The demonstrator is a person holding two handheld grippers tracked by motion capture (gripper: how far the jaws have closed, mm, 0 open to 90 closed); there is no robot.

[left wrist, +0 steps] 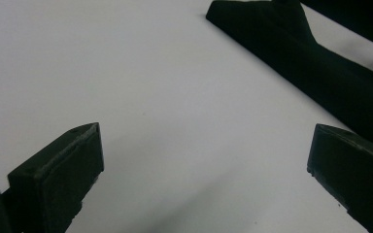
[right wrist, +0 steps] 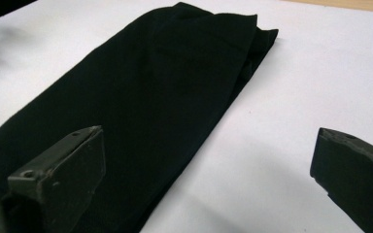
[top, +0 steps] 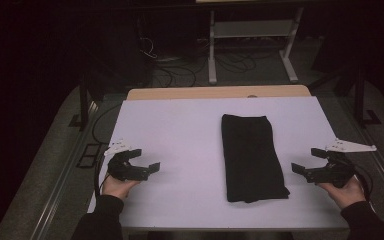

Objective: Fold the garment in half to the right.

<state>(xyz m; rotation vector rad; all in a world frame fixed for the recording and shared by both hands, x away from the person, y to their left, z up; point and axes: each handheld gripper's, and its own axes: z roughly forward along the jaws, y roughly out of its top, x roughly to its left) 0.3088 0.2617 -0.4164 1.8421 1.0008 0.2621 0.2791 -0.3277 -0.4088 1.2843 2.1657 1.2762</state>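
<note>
A black cloth [top: 251, 157], folded into a long strip, lies flat on the white table top [top: 180, 130], running from the middle toward the near edge. My left gripper [top: 146, 160] hovers open to the cloth's left, well apart from it, jaws pointing right. In the left gripper view the cloth [left wrist: 320, 63] crosses the upper right beyond my open left gripper [left wrist: 204, 160]. My right gripper [top: 308, 160] stands open just right of the cloth's near end, jaws pointing left. In the right gripper view the cloth [right wrist: 150, 107] spreads ahead of my open right gripper [right wrist: 206, 165], nothing between the jaws.
A strip of wooden table edge [top: 220, 92] shows beyond the white sheet. Behind the table stands a white metal frame [top: 252, 45] with cables [top: 175, 70] on the dark floor. A black stand [top: 83, 105] is at the left, another [top: 360, 95] at the right.
</note>
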